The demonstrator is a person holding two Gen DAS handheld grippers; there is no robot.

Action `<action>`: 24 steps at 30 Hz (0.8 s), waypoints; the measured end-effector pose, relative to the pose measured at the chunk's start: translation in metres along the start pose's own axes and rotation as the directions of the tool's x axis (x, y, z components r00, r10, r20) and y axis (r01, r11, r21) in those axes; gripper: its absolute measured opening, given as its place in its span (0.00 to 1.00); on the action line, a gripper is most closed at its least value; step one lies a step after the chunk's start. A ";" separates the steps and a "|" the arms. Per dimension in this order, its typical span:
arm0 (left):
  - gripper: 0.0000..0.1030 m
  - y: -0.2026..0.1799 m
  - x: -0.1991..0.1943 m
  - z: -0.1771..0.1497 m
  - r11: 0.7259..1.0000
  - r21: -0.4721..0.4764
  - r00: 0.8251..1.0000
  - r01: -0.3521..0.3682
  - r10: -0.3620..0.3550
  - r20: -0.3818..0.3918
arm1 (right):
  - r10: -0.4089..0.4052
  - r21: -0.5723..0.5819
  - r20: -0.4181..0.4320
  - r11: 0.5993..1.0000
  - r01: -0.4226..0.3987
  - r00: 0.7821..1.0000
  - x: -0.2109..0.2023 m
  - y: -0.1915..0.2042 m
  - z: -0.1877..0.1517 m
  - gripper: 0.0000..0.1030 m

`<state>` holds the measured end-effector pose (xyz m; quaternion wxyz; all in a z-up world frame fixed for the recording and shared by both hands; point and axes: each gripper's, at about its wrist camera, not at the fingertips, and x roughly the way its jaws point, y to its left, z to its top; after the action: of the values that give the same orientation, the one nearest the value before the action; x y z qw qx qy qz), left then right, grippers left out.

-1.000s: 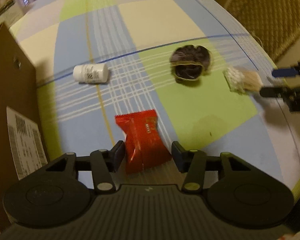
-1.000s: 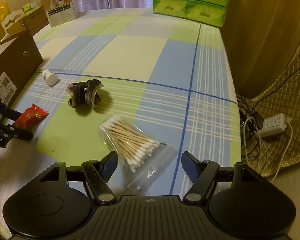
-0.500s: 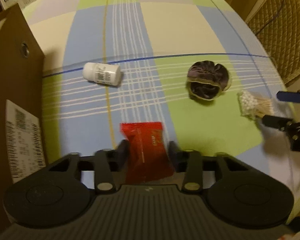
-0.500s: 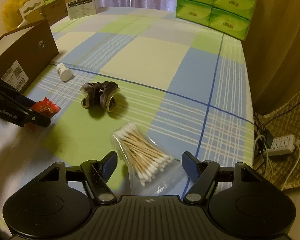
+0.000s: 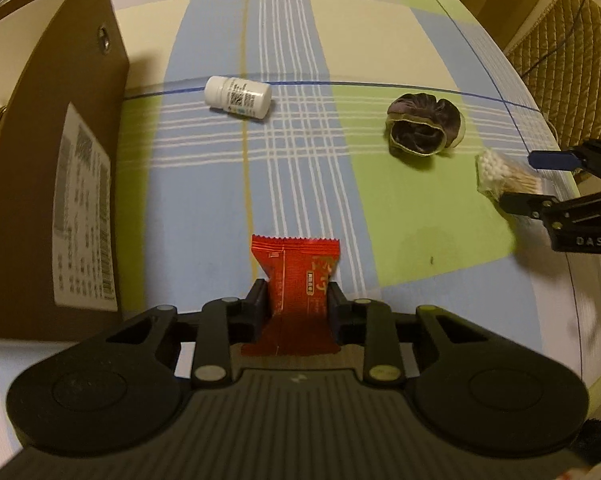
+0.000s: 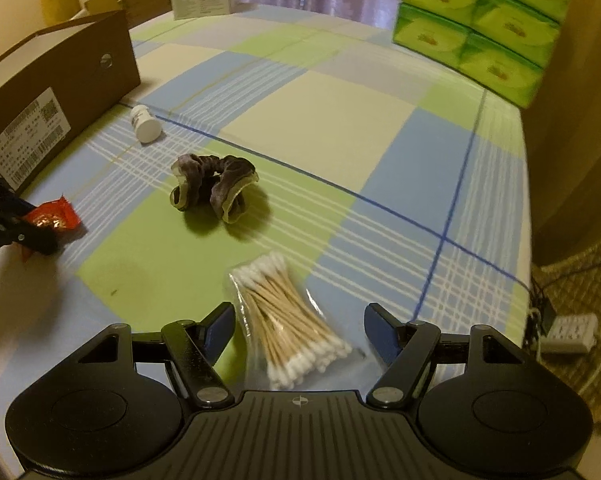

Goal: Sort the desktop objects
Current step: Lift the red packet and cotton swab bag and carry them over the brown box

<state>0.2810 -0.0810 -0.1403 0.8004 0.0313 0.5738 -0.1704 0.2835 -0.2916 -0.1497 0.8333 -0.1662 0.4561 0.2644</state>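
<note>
So the left tool [image 5: 298, 300] has its fingers squeezed in on both sides of the red snack packet [image 5: 296, 280], which sits down by the near edge of the table [image 5: 204, 208], toward the left side. The packet's top end sticks out past the fingertips, and its crimped edge points toward the far edge. From the right wrist view you can see the same packet [image 6: 54, 218] pinched in that tool, with the checked cloth under it.

The right tool [image 6: 300, 326] is spread wide with its fingers either side of the clear bag of cotton swabs [image 6: 288, 324], not touching it as far as I can tell. The bag lies by the near edge, toward the right side of the table.

The dark scrunchie [image 6: 214, 186] is roughly mid-table between the two tools, well apart from both. The white pill bottle [image 5: 238, 97] is on its side further back, near the brown cardboard box [image 5: 56, 168] that stands along the left edge with a printed label facing the table.

Green tissue packs [image 6: 476, 20] are stacked at the far right corner. A power strip [image 6: 568, 334] lies on the floor off the right edge.
</note>
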 end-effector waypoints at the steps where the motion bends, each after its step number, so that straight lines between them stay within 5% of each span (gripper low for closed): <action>1: 0.25 0.000 -0.001 -0.001 1.000 -0.004 1.000 -0.002 0.002 0.002 | 0.005 -0.011 -0.009 1.000 -0.006 1.000 0.003 0.001 0.000 0.64; 5: 0.25 0.003 -0.004 -0.007 1.000 -0.027 1.000 -0.003 0.003 0.014 | 0.060 -0.007 -0.012 0.998 -0.060 0.998 0.002 0.008 0.000 0.30; 11: 0.25 0.004 -0.007 -0.013 0.999 -0.041 1.000 0.006 -0.005 0.027 | 0.061 0.052 -0.033 0.997 -0.060 0.998 -0.004 0.022 -0.005 0.23; 24: 0.24 0.005 -0.046 -0.027 0.995 -0.051 0.990 0.085 -0.078 0.113 | 0.201 0.231 -0.053 0.956 -0.184 0.978 -0.041 0.060 -0.006 0.21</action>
<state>0.2449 -0.0584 -0.1075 0.8241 -0.0240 0.5337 -0.1884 0.2258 -0.2584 -0.1206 0.7991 -0.0357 0.5285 0.2844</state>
